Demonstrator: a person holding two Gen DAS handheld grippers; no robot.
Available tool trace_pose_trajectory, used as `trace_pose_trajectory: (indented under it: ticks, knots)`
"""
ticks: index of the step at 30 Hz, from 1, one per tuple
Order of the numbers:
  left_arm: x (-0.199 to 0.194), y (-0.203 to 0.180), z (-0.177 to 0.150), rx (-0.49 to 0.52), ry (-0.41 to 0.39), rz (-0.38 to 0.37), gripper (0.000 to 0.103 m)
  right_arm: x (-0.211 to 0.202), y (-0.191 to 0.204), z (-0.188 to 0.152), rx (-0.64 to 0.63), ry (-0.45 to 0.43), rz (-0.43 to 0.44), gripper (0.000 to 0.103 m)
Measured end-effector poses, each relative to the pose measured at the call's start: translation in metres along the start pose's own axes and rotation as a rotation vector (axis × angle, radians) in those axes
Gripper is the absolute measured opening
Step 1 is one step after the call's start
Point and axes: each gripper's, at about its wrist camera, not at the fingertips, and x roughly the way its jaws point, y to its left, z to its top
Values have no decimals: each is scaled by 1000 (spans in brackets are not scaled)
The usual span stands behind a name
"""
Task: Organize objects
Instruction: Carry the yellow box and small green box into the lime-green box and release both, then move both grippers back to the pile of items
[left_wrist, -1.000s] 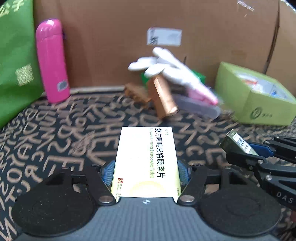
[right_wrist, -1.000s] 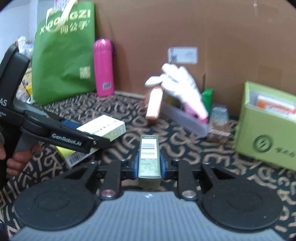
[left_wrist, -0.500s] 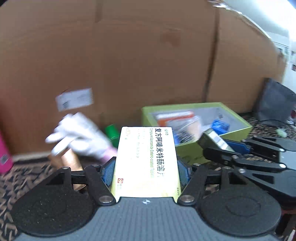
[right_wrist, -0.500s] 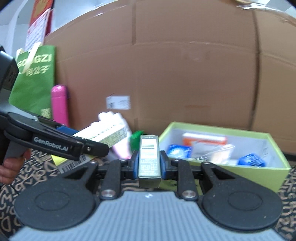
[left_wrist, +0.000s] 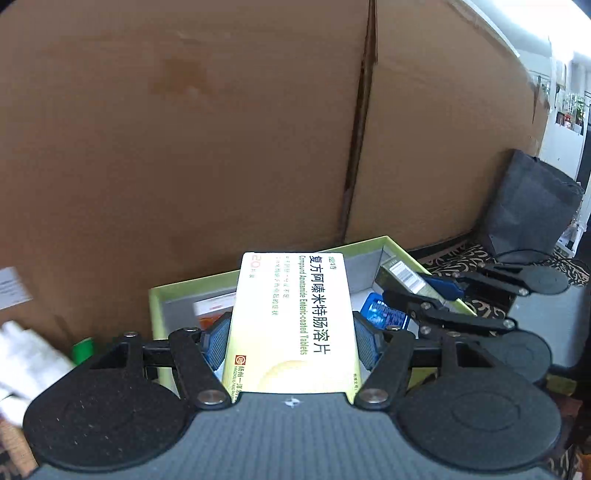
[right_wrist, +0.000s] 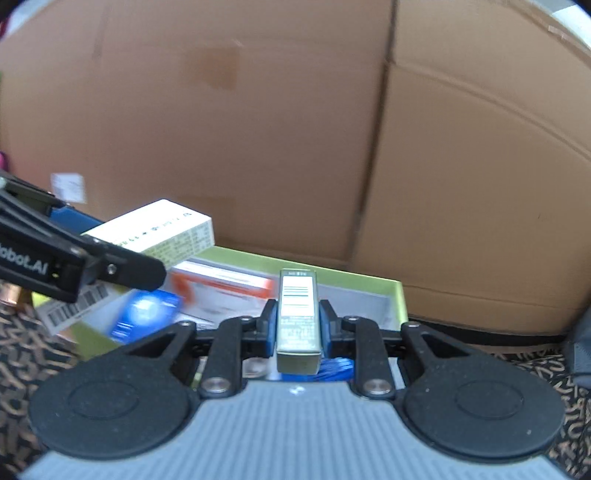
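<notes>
likely both cartons are light, stiff paperboard that will dent if squeezed hard, so the sensible hold is across the narrow side walls, near the middle of the length, which is how each is taken now. the left gripper (left_wrist: 291, 341) has its fingers clamped on the flat pale-yellow and white cardboard tablet box (left_wrist: 291, 325), blue pads pressing its two long edges; the broad printed face, with black chinese characters and green english lettering, lies upward and sticks out forward past the fingertips. such a wide, thin box could bow or swivel in the pads if it catches the rim.

the right gripper (right_wrist: 298, 325) has its fingers drawn close together and clamped on the slim olive-green cardboard carton (right_wrist: 298, 317), which carries a white barcode label on its top face. being narrow and smooth, it might slip lengthways if bumped.

both boxes are held in the air over or just in front of the open lime-green cardboard storage box with a grey lining (left_wrist: 397, 245), which already contains an orange-and-white packet (right_wrist: 221, 288) and a blue blister-style pack (right_wrist: 147, 314). behind it stands a large brown corrugated cardboard wall (left_wrist: 184, 129); the storage box rests on a dark desk cloth patterned with tan letters (right_wrist: 524, 365).
</notes>
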Motion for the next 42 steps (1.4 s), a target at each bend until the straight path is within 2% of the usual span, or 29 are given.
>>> trace_pose_trajectory:
  ticks: [7, 13, 15, 16, 18, 19, 21, 24, 28, 33, 40, 42]
  knots:
    - [58, -14, 4, 14, 43, 14, 69, 46, -32, 3, -62, 72, -65, 22]
    - [76, -16, 5, 4, 47, -19, 71, 66, -33, 1, -121, 89, -39, 24]
    - [74, -13, 4, -19, 54, -7, 86, 68, -32, -2, -123, 85, -39, 43]
    - [70, -11, 4, -30, 44, 0, 87, 66, -32, -4, -120, 73, -33, 46]
    - [58, -7, 1, -40, 11, 11, 89, 55, -29, -7, -103, 37, -7, 68]
    - [51, -6, 0, -47, -3, 22, 90, 49, -30, -9, -100, 16, -8, 74]
    - [38, -4, -1, -60, -26, 41, 93, 36, -27, -11, -102, -32, -49, 93]
    - [20, -4, -5, -68, -10, 76, 95, 14, -22, -15, -74, -84, -69, 103]
    - [-7, -4, -22, -56, 47, 129, 95, -12, -15, -19, -16, -104, -54, 103]
    - [-44, 0, -49, -75, 31, 180, 95, -36, -7, -30, 45, -119, -9, 103]
    - [-62, 18, -76, -122, 37, 252, 95, -68, 41, -38, 23, -96, 28, 103]
    - [-67, 26, -85, -135, 37, 276, 95, -64, 60, -38, 32, -87, 35, 103]
